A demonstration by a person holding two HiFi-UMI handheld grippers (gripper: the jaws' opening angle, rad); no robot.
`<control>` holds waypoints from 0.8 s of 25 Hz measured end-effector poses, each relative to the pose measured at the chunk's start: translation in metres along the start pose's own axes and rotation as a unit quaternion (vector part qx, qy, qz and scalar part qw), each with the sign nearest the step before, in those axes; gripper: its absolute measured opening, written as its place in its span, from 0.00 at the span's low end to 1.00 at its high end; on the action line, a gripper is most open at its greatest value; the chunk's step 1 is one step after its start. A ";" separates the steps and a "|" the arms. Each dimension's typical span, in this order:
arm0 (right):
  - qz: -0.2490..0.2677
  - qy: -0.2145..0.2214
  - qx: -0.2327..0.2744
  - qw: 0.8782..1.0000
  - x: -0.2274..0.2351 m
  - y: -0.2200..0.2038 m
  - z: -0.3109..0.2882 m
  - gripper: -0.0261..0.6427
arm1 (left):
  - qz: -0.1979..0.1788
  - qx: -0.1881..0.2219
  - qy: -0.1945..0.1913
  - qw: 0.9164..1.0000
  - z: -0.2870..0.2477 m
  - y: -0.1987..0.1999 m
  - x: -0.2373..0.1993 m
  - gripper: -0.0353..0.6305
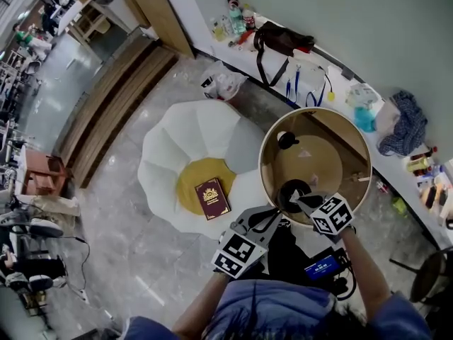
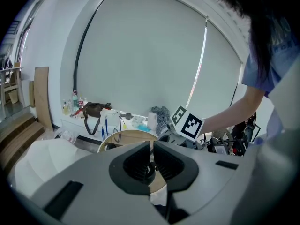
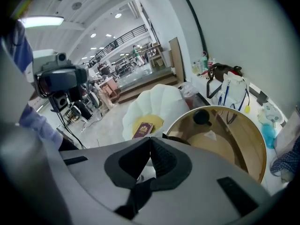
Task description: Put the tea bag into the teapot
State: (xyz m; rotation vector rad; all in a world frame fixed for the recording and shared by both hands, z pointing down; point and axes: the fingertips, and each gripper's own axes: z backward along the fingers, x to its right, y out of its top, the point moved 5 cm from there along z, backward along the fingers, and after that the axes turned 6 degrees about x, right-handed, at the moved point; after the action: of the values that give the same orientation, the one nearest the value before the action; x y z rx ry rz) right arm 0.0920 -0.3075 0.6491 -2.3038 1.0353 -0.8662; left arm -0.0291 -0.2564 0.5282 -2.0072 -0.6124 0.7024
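A black teapot [image 1: 291, 191] stands just inside the near rim of a round wooden table [image 1: 347, 137]. A small pale tea bag [image 1: 306, 153] lies flat near the table's middle, also visible in the right gripper view as the tea bag [image 3: 210, 136]. Farther back sits a small black round piece with a knob [image 1: 287, 140]. My right gripper [image 1: 298, 201] hovers over the teapot with its jaws shut and nothing between them, as the right gripper [image 3: 150, 142] itself shows. My left gripper [image 1: 273, 217] is just left of it at the rim; the left gripper [image 2: 153, 145] has its jaws together and holds nothing.
A white petal-shaped seat [image 1: 177, 154] with a yellow cushion and a maroon book [image 1: 212, 198] stands left of the table. A long white counter [image 1: 311, 76] along the wall carries a black bag, bottles and cloths. Cables and a device [image 1: 322, 266] hang by my body.
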 end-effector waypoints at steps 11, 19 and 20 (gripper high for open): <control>0.029 -0.045 -0.078 0.995 0.024 -0.033 -0.037 0.07 | 0.014 -0.022 -0.003 1.000 -0.002 -0.012 -0.001 0.09; 0.080 -0.079 -0.114 0.987 0.031 -0.044 -0.052 0.07 | 0.017 -0.026 0.003 1.000 0.003 -0.018 -0.004 0.10; 0.087 -0.078 -0.116 0.986 0.031 -0.045 -0.053 0.07 | 0.016 -0.026 0.003 1.000 0.004 -0.018 -0.005 0.09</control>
State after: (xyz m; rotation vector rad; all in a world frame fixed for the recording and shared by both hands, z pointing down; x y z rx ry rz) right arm 0.0923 -0.3130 0.7252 -2.3800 1.3018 -0.5093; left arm -0.0374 -0.2488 0.5433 -2.0705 -0.6005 0.7056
